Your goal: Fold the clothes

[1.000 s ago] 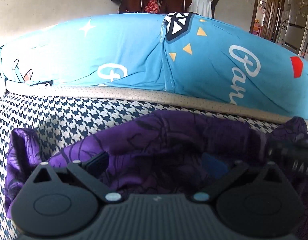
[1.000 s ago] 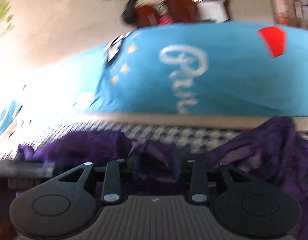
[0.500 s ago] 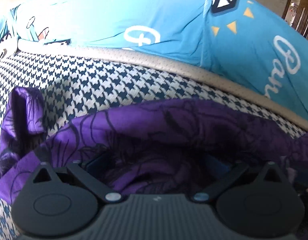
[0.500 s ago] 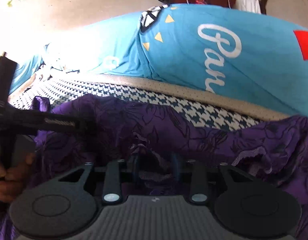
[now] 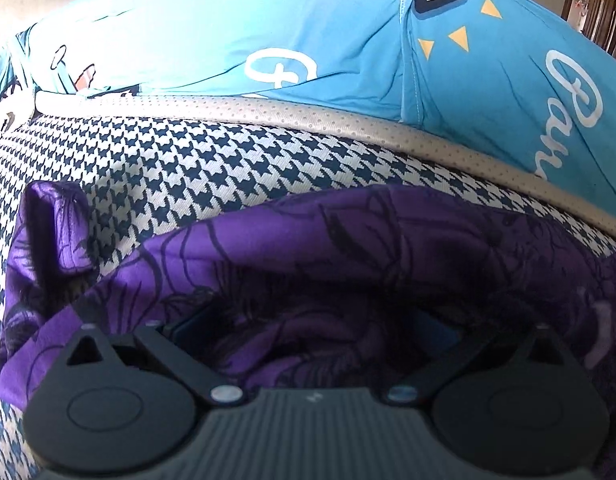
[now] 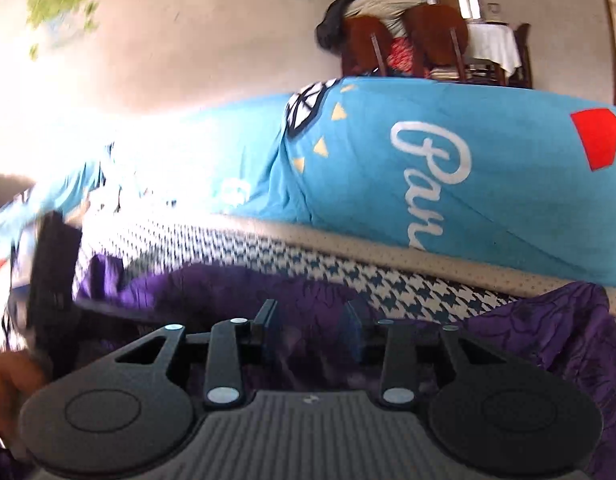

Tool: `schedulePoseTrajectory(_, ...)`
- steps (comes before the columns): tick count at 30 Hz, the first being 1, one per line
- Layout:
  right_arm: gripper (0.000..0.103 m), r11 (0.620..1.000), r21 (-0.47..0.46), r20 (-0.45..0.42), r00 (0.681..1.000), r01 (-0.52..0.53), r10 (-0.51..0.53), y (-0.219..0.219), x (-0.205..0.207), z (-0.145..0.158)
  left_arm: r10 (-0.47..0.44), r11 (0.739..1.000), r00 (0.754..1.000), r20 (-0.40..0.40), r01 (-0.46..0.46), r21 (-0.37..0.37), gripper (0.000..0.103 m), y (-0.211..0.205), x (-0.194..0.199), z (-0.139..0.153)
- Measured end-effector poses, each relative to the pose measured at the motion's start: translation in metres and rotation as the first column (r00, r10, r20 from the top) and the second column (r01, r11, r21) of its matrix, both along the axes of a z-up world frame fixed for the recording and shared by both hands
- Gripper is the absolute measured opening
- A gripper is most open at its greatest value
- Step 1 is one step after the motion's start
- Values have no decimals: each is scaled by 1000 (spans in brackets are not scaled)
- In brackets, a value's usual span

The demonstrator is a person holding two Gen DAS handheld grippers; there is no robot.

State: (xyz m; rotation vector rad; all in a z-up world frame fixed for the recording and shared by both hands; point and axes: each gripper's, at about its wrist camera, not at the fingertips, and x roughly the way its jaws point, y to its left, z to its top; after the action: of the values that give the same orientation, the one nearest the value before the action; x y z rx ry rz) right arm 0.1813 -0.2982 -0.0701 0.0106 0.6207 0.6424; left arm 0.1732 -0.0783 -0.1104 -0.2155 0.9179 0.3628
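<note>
since last look: left gripper (image 5: 316,332) dipped lower, so more checkered cover (image 5: 179,168) shows.
left gripper: jaws spread wide, purple cloth (image 5: 348,248) bunched between, pads not pinching.
right gripper (image 6: 312,336): jaws opening, cloth loose between them.
cloth: rumpled on cover, below blue blanket (image 5: 308,32).
feel: light, floppy, probably slippery; pinch a hem edge.

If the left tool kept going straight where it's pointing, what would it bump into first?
Most likely the purple cloth, bunched right ahead of the left tool. The checked cushion lies beyond it.
</note>
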Motion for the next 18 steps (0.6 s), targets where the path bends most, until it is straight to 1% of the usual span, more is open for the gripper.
schedulePoseTrajectory(2, 40, 1000, -12, 3, 1000, 20, -20, 7, 0, -4, -4, 1000, 1000, 0, 4, 8, 103, -1, -1, -1)
schedulePoseTrajectory(4, 40, 1000, 5, -40, 999, 0, 0, 14, 2, -13, -8, 1000, 1000, 1, 8, 15, 103, -2, -2, -1)
schedulePoseTrajectory(5, 40, 1000, -5, -50, 999, -16, 16, 19, 1, -18, -10, 1000, 1000, 1, 10, 16, 103, -1, -2, -1)
schedulePoseTrajectory(7, 40, 996, -81, -30, 999, -32, 30, 28, -3, -26, -13, 1000, 1000, 2, 13, 15, 103, -1, -3, -2)
schedulePoseTrajectory(10, 39, 993, -109, -38, 998, -54, 50, 30, -4, -35, -16, 1000, 1000, 3, 16, 14, 103, -1, -3, -2)
schedulePoseTrajectory(11, 35, 992, -108, -45, 998, -56, 52, 30, -3, -37, -17, 1000, 1000, 3, 16, 16, 103, -1, -3, -2)
schedulePoseTrajectory(12, 24, 992, -109, -48, 997, -61, 56, 30, -3, -38, -17, 1000, 1000, 3, 17, 18, 103, -1, -3, -2)
schedulePoseTrajectory(14, 14, 992, -109, -51, 997, -70, 65, 30, -3, -39, -18, 1000, 1000, 4, 18, 23, 103, -2, -3, -2)
schedulePoseTrajectory(15, 11, 992, -105, -49, 997, -72, 67, 31, -4, -39, -20, 999, 1000, 6, 20, 27, 103, -3, -3, -2)
schedulePoseTrajectory(18, 8, 994, -96, -24, 998, -60, 58, 31, -5, -35, -26, 999, 1000, 12, 26, 41, 103, -6, -5, 0)
